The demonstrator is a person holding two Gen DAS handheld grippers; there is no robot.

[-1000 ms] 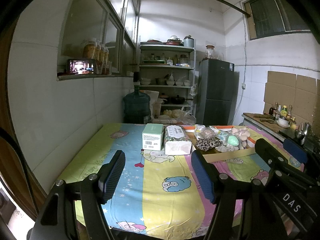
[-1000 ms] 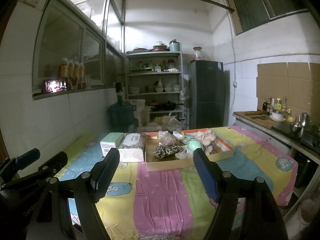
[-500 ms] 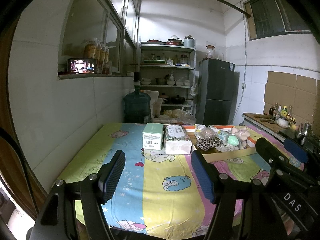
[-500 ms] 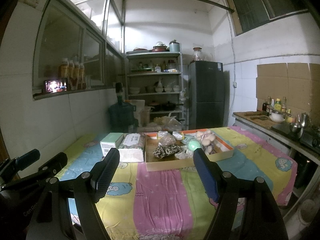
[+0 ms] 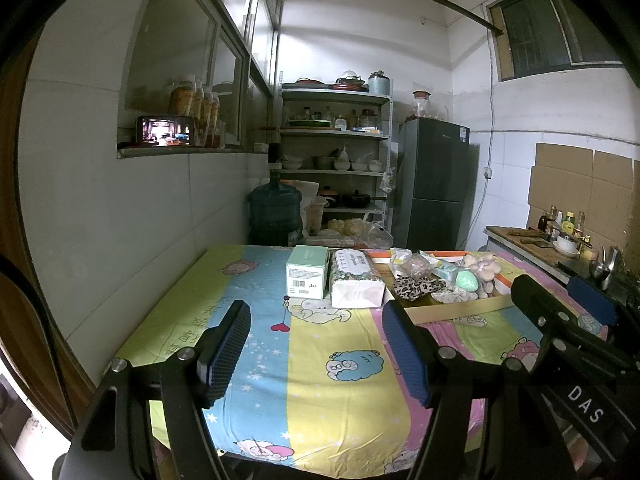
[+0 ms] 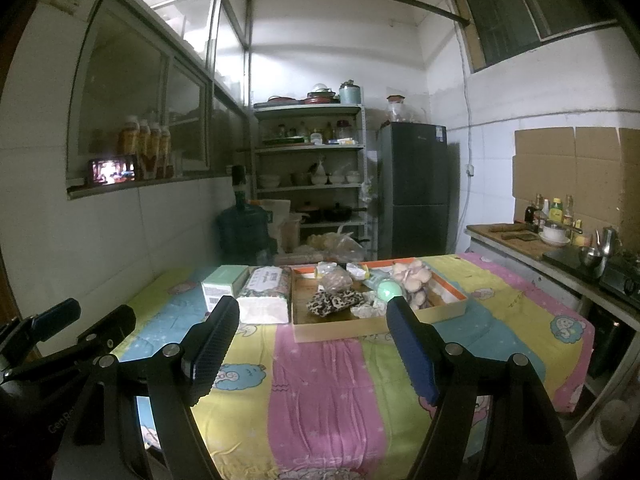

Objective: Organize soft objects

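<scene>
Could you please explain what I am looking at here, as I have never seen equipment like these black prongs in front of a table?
There is no robot: a person holds a two-finger tool in each hand, and a wide-angle camera on each tool looks forward along its fingers. One picture comes from the left gripper, the other from the right gripper; each also catches the other tool at its edge. Both stand open and hold nothing, hovering over the near end of a table under a cartoon-print cloth. Further back lie a green box, a wrapped tissue pack and a shallow cardboard tray. The tray holds soft things: a leopard-print scrunchie, a green ball and a pale plush toy.
</scene>
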